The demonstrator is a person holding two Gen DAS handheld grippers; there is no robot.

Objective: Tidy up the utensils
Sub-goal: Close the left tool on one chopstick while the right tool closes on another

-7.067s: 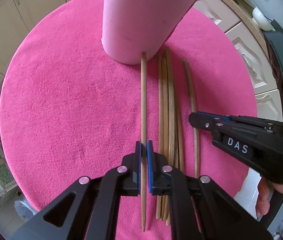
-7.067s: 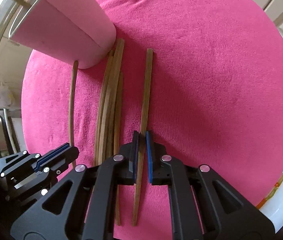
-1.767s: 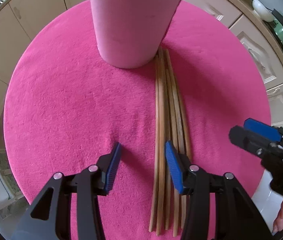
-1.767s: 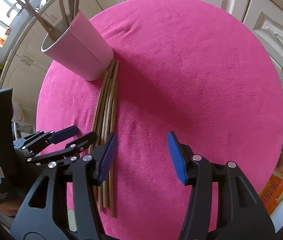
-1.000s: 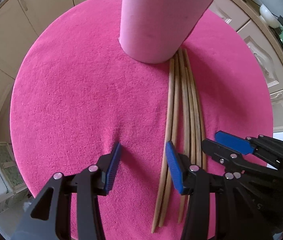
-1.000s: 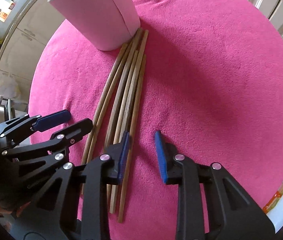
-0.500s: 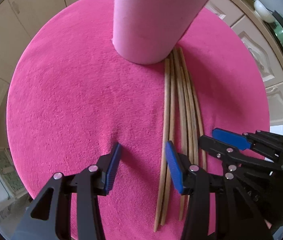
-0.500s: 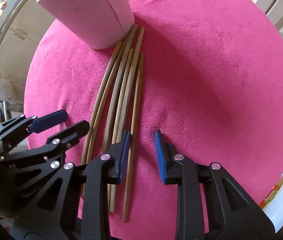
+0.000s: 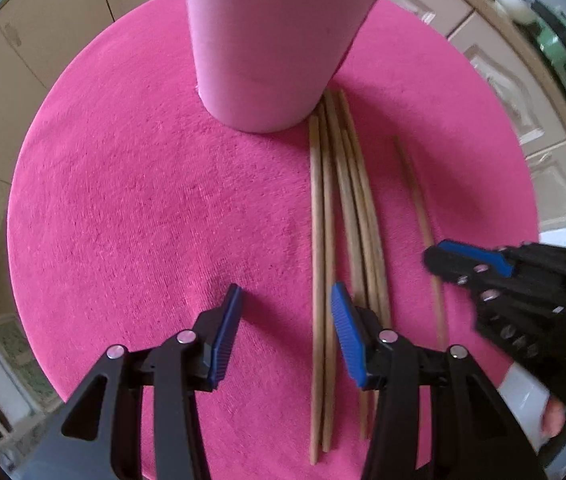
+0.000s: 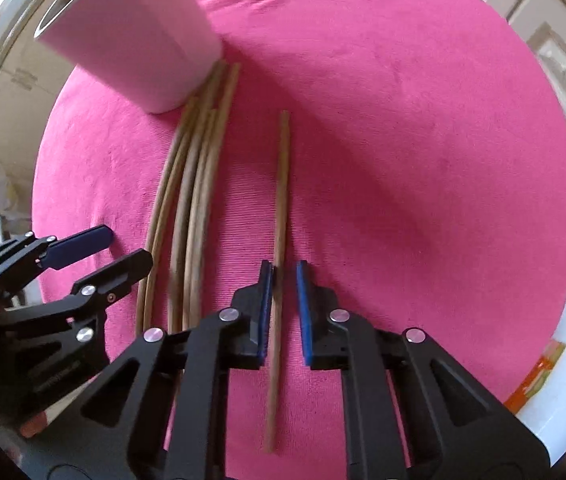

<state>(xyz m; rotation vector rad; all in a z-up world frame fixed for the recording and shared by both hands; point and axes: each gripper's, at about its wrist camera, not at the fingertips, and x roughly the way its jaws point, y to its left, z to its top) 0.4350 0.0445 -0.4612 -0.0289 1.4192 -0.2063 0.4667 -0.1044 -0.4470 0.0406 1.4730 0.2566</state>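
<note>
A pink cup (image 9: 279,36) stands at the far side of a round pink cloth (image 9: 143,208); it also shows in the right wrist view (image 10: 131,40). Several wooden chopsticks (image 9: 339,240) lie bundled by the cup. One chopstick (image 10: 279,240) lies apart to their right, also in the left wrist view (image 9: 419,216). My right gripper (image 10: 283,276) straddles this single chopstick with its jaws narrowly apart, not clamped. My left gripper (image 9: 283,324) is open, low over the cloth; its right finger (image 9: 347,336) is beside the bundle.
Cream cabinet doors (image 9: 515,92) surround the round table. A white surface with an orange packet (image 10: 539,376) lies past the table's right edge. The right gripper's body (image 9: 523,288) sits at the right in the left wrist view.
One chopstick has been drawn sideways out of the bundle and now lies apart between the right gripper's jaws. The right gripper moved right. The left gripper stayed open.
</note>
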